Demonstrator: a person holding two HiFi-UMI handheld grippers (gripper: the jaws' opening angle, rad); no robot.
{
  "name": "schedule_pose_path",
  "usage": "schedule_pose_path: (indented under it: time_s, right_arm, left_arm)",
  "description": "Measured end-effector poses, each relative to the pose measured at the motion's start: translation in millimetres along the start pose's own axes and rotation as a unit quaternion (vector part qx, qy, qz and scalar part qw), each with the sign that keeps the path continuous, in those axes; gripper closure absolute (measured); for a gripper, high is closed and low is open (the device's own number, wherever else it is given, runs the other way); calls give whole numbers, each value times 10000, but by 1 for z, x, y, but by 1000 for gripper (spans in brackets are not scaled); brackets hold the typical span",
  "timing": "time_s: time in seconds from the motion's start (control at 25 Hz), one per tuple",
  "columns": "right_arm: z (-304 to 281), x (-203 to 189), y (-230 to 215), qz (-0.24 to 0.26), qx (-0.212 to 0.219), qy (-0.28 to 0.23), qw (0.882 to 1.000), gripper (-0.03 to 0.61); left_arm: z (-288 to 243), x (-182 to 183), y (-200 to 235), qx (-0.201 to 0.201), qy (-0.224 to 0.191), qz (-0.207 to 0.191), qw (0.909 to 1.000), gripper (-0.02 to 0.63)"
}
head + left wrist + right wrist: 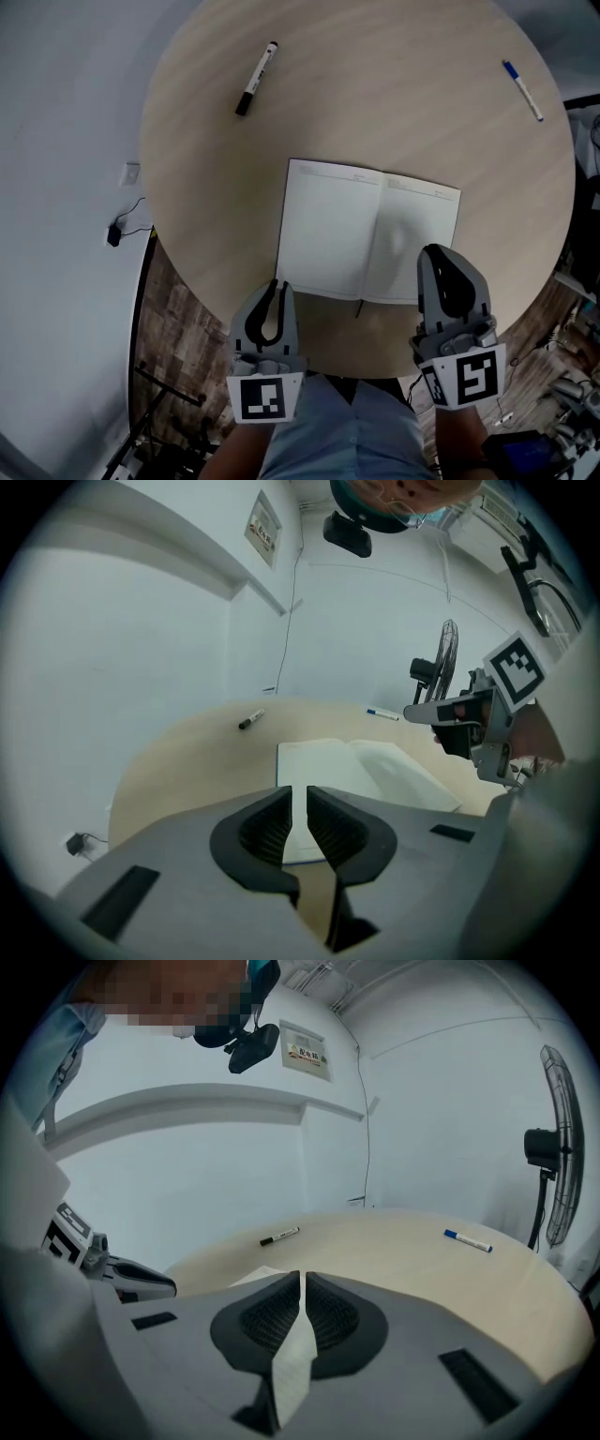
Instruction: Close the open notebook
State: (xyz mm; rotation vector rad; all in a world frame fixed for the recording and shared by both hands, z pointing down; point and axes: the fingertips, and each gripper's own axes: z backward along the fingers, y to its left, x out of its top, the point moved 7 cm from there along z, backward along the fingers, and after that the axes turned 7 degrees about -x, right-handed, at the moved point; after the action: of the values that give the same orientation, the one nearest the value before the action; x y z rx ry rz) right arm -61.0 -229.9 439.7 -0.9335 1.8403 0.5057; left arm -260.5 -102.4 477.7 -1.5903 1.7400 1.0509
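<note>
An open notebook [328, 230] with white blank pages lies flat on the near half of a round wooden table [394, 103]. My left gripper [277, 284] hovers at the notebook's near left corner, jaws shut and empty. Over the near edge of the right page my right gripper [433, 251] is also shut, holding nothing. In the left gripper view the notebook [328, 761] lies just beyond the left gripper [299, 792]. In the right gripper view a strip of page [295, 1354] shows under the right gripper [301, 1277].
A black marker [256, 79] lies at the table's far left and a blue pen [522, 90] at its far right. A standing fan [553, 1166] is beyond the table near a white wall. A plug and cable [114, 234] lie on the floor at left.
</note>
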Motion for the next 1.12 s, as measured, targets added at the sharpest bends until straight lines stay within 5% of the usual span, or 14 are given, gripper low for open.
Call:
schedule_pose_path:
  time_s: [0.2,0.64,0.84,0.96,1.12]
  right_arm:
    - [-15,-13,-1,-33,-36,200,9998,529]
    - [-25,-27,-2,-124,-30,358,9993,529]
    - [-20,-31,-6,-177,-76,369,9991,529]
    - [-17,-33,-7,-189,-105,326,9992,529]
    - [-5,-28,-7,-189,-122,307,9993,529]
  left_arm:
    - [-14,-20,11,-37,339,80,9994,486]
    - [-33,-37,15,122,831,-9,9965,479]
    - [-34,-36,17,-21,1022,220,9945,491]
    - [-32,-38,22,61,1067,298,9938,578]
    - [-22,-35,17,39,1086,406,9933,591]
